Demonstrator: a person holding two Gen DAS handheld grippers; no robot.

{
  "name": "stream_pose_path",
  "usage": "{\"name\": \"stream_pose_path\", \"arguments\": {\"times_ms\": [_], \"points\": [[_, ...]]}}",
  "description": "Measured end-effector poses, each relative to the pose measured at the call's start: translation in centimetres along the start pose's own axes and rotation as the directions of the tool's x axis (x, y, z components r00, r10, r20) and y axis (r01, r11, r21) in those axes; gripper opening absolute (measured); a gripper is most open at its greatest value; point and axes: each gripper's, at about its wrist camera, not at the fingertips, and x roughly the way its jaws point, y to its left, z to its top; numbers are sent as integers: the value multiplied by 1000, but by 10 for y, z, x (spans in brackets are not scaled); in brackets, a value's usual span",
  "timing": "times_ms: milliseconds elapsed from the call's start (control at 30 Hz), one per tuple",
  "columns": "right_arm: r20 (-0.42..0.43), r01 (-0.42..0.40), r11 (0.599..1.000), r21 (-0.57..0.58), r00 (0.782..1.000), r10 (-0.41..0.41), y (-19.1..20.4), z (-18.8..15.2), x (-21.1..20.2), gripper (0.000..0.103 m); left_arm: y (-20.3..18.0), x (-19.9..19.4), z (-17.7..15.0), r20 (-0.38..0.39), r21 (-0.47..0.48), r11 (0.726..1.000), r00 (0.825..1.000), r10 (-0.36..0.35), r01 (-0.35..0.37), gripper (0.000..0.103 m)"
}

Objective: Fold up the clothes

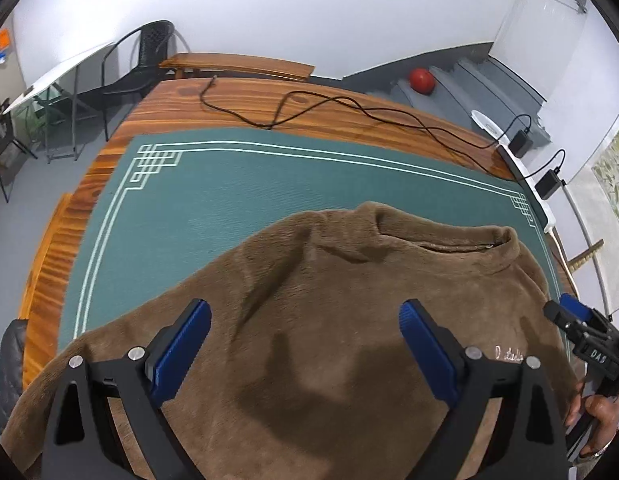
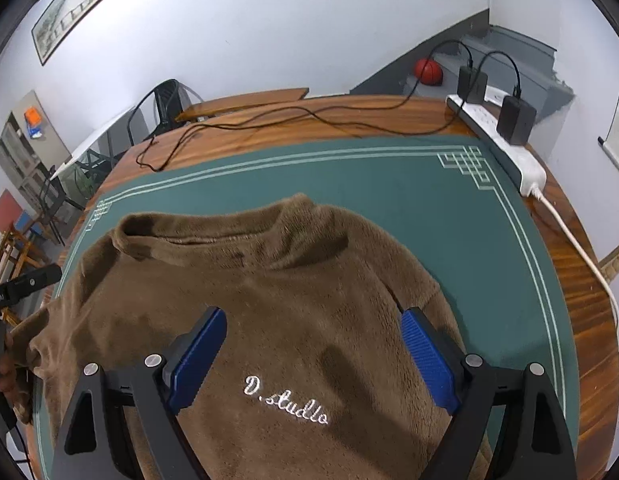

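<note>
Brown fleece sweater (image 1: pixel 329 320) spread flat on a green mat (image 1: pixel 213 200) covering a wooden desk (image 1: pixel 181 104).
Left tongs (image 1: pixel 305 344) hover spread wide over its left half; right tongs (image 2: pixel 313 352), also gaping, above white chest lettering (image 2: pixel 285 400).

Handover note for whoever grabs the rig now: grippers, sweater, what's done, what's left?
Left gripper: open, nothing held, over the garment's chest.
Right gripper: open, nothing held, over the embroidered white script.
Fuzzy brown sweater: spread front-up on the green mat with white line border, collar toward the far edge of the wooden table. One sleeve trails off the mat toward the near left.
Done: garment laid out; no fold visible.
Left: all of the folding.
</note>
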Motion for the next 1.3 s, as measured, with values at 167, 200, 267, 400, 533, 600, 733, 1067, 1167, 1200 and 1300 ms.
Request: {"name": "stream_pose_path", "arguments": {"times_ms": [167, 200, 267, 400, 533, 600, 733, 1067, 1167, 1200, 1300], "points": [[-13, 5, 1000, 16, 1000, -5, -5, -6, 2, 91, -6, 11, 3, -17, 13, 1000, 1000, -1, 1, 97], [-14, 6, 1000, 20, 1000, -5, -6, -7, 2, 91, -7, 12, 4, -21, 11, 1000, 1000, 1, -1, 97], [-17, 4, 1000, 26, 1000, -3, -8, -8, 2, 91, -7, 15, 3, -29, 11, 1000, 1000, 10, -9, 97], [-13, -5, 999, 32, 1000, 6, -7, -11, -3, 91, -5, 16, -1, -44, 16, 999, 998, 37, -36, 97], [-4, -14, 1000, 24, 1000, 14, -4, -14, -11, 91, -8, 5, -5, -38, 19, 999, 998, 47, -46, 97], [-2, -25, 999, 26, 1000, 25, -3, -16, -16, 91, -10, -2, -7, -34, 21, 999, 998, 47, -46, 97], [11, -43, 999, 29, 999, 43, -3, -19, -31, 91, -17, -21, -14, -22, 38, 998, 998, 56, -55, 97], [33, -91, 995, 41, 995, 89, -2, -32, -65, 91, -23, -56, -33, -9, 59, 995, 996, 85, -84, 97], [38, -101, 994, 31, 994, 99, 1, -38, -70, 91, -20, -51, -42, -30, 54, 996, 997, 74, -72, 97], [36, -99, 995, 28, 995, 98, 0, -41, -69, 91, -17, -47, -45, -41, 44, 997, 997, 67, -65, 97], [20, -85, 996, 21, 996, 85, -1, -50, -64, 91, -6, -32, -54, -79, 0, 999, 996, 34, -34, 97]]}}
